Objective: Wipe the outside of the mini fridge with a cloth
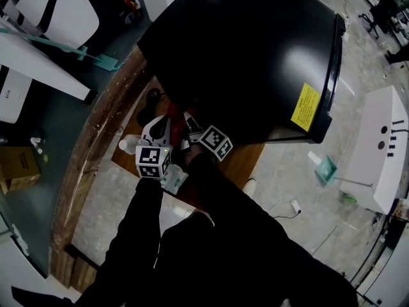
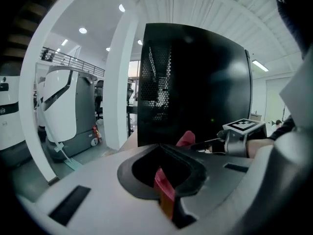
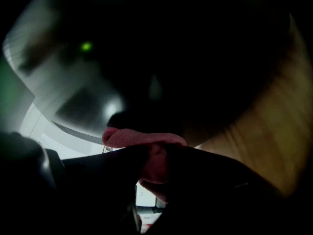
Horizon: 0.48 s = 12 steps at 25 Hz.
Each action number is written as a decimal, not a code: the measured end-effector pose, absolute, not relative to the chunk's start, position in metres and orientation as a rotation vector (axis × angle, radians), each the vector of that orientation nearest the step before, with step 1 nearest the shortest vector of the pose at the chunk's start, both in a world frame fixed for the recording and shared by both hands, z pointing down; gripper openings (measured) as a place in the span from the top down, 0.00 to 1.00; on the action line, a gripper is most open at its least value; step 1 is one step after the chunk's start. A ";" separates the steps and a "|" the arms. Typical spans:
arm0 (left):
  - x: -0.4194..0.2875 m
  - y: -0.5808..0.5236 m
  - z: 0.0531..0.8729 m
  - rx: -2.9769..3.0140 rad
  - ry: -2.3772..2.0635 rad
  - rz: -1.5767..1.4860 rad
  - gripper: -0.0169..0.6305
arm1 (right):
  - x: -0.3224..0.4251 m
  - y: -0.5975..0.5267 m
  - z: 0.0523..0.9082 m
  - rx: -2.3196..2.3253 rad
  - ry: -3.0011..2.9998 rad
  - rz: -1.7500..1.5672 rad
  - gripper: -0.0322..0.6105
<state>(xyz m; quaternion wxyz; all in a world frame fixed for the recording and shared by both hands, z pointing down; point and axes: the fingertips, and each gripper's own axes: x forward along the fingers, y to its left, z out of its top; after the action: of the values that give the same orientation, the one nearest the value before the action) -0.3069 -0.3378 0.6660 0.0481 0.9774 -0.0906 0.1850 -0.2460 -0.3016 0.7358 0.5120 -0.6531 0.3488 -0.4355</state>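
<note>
Though the cloth (image 1: 174, 115) is in hand, no pass over the mini fridge (image 1: 255, 56) can be judged finished from these views. The left gripper (image 2: 167, 197) has its jaws pressed together on a red fold of the cloth. Just beside it, the right gripper (image 3: 155, 166) pinches another fold, which bulges out pink above its jaws. Both sit low over the wooden surface (image 1: 249, 160), at the foot of the fridge, which stands on that surface directly in front of them. In the right gripper view the dark fridge wall fills the frame very near the cloth, but whether the two touch cannot be told. The black shell shows no damp track or streak, so which parts have been wiped is unreadable. The job looks to be at an early stage, with the near wall, the broad glossy panel and the face bearing the yellow label (image 1: 305, 106) apparently left to do.
</note>
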 end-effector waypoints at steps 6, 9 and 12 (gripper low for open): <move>-0.298 -0.293 0.668 2.991 -0.116 0.573 0.96 | -0.239 -0.243 0.733 -1.600 0.789 -0.990 0.76; -0.289 -0.269 0.671 2.988 -0.055 0.572 0.96 | -0.235 -0.208 0.733 -1.617 0.759 -0.959 0.76; -0.278 -0.244 0.674 2.981 0.007 0.573 0.96 | -0.229 -0.166 0.739 -1.645 0.711 -0.929 0.77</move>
<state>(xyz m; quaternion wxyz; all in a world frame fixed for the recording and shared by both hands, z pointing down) -0.2784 -0.2441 0.6739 0.0530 0.9806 0.0022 0.1884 -0.2289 -0.1659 0.7387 0.5322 -0.6899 0.2983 -0.3895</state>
